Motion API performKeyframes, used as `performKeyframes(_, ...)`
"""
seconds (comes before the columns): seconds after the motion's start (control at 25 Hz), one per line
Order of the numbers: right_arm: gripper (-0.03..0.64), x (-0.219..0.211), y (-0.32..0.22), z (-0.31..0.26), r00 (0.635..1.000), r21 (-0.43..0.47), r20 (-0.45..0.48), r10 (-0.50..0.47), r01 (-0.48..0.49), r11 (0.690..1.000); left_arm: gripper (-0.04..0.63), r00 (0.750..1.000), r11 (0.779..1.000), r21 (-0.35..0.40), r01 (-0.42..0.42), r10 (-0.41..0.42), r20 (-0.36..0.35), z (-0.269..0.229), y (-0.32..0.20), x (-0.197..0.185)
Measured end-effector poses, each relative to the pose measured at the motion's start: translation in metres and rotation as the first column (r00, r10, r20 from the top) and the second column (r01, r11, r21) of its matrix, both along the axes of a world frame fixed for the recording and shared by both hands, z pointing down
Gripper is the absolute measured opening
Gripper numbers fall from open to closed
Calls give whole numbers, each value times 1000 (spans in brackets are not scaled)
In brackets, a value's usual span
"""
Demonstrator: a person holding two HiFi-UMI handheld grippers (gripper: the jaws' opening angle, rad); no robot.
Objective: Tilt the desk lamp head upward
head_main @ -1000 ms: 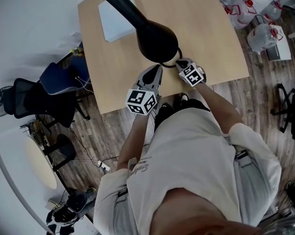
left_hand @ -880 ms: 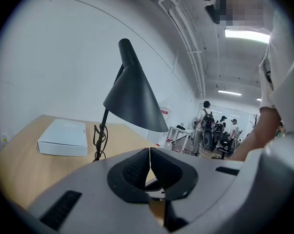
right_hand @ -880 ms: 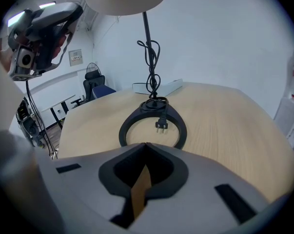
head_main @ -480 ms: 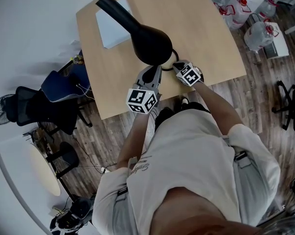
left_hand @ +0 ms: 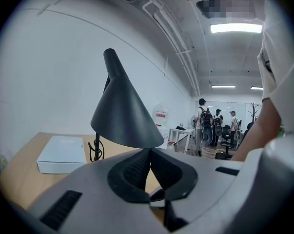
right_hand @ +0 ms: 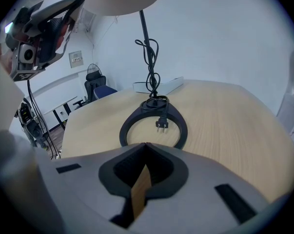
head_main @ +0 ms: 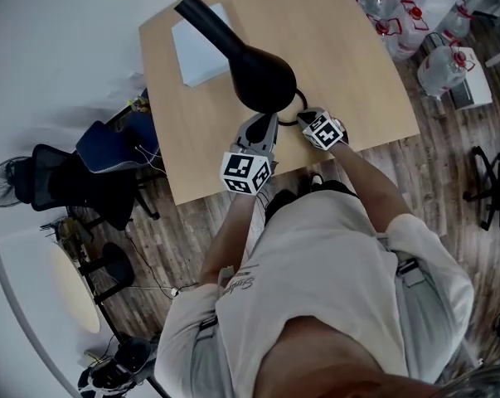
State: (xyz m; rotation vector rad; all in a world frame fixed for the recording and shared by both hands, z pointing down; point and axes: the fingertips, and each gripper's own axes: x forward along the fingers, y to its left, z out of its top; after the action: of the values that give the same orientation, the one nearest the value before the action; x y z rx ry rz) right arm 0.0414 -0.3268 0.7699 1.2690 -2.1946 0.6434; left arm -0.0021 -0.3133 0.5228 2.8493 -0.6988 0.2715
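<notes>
Where the table (head_main: 357,65) nears the person, the lamp (head_main: 262,77) stands with its black cone head (left_hand: 123,112) tipped downward, wide rim toward the person. The narrow end of the head reaches back over a white box (head_main: 196,46) lying behind the lamp. The left gripper (head_main: 264,124) sits just in front of the head's rim. Its jaws are pressed together with nothing between them, and their tips lie right under the rim; whether they touch it cannot be told. The right gripper (head_main: 306,116) is just right of the head, low over the table and aimed at the lamp's ring base (right_hand: 154,126). Its jaws are also together and empty, with only a sliver of tabletop showing below their tips. A plug (right_hand: 161,124) lies inside the ring, and the cord (right_hand: 150,67) is bundled on the thin stem that rises to the head. Jugs (head_main: 440,60) stand on the floor right of the lamp, and a chair (head_main: 109,152) stands to its left.
</notes>
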Motion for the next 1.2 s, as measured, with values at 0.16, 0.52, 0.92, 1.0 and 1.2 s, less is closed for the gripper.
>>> performKeyframes(0.16,-7,-1,-1,0,1000,-1,2,9,-9,1000,15,1000,1000,-27,-2,1,-18,-3,3,-1)
performKeyframes(0.52,-6,-2,0,1,1000,-8,6,30,-30,1000,15,998,999,-13,-43,42,-51,-23,22,0)
performKeyframes(0.92,-6,-2,-1,1,999,4,0,52,-52,999,15,991,997,6,-82,82,-105,-61,47,4)
performKeyframes(1.0,-6,-2,-1,1,999,6,0,53,-53,999,15,990,997,-2,-72,71,-120,-70,50,4)
performKeyframes(1.2,-6,-2,0,1,998,4,-5,60,-60,998,15,989,999,-37,-20,15,-145,-88,47,-5)
